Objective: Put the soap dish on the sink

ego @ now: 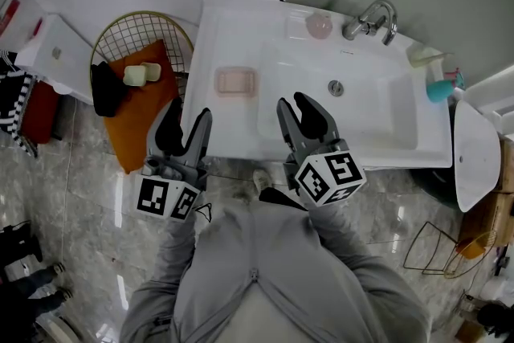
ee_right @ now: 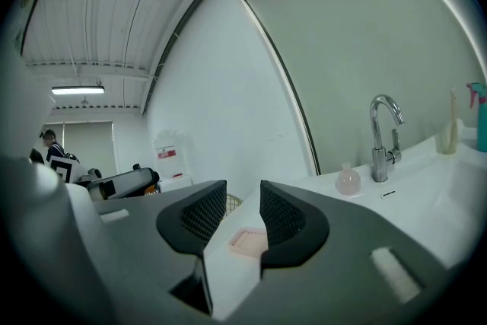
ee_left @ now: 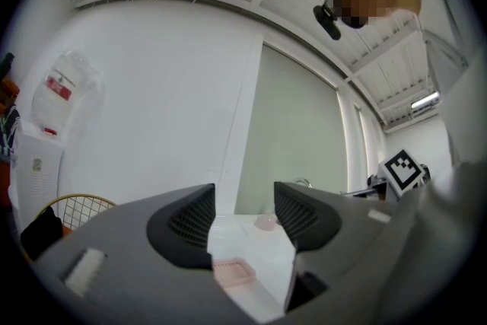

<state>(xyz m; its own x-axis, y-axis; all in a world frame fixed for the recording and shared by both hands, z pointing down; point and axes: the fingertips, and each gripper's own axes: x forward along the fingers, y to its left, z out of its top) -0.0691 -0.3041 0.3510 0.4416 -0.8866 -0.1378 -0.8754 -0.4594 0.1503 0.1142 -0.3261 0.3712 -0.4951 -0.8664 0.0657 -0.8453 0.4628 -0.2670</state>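
Soap dish [ego: 236, 82] sits flat on the sink [ego: 221, 28] (left ledge).
Left gripper [ego: 185, 124] and right gripper [ego: 295, 105] hover near its front edge, jaws apart.

Left gripper [ee_left: 243, 200] gapes empty — pink soap dish [ee_left: 232, 271] lies on sink [ee_left: 249, 242] beyond.

A washroom: white sink [ego: 241, 120], chrome tap [ego: 371, 18] (glossy stone floor [ego: 80, 197]).

No print can be read; a red-and-white label [ee_left: 58, 86], hung left of the sink [ego: 241, 36], is too blurred.
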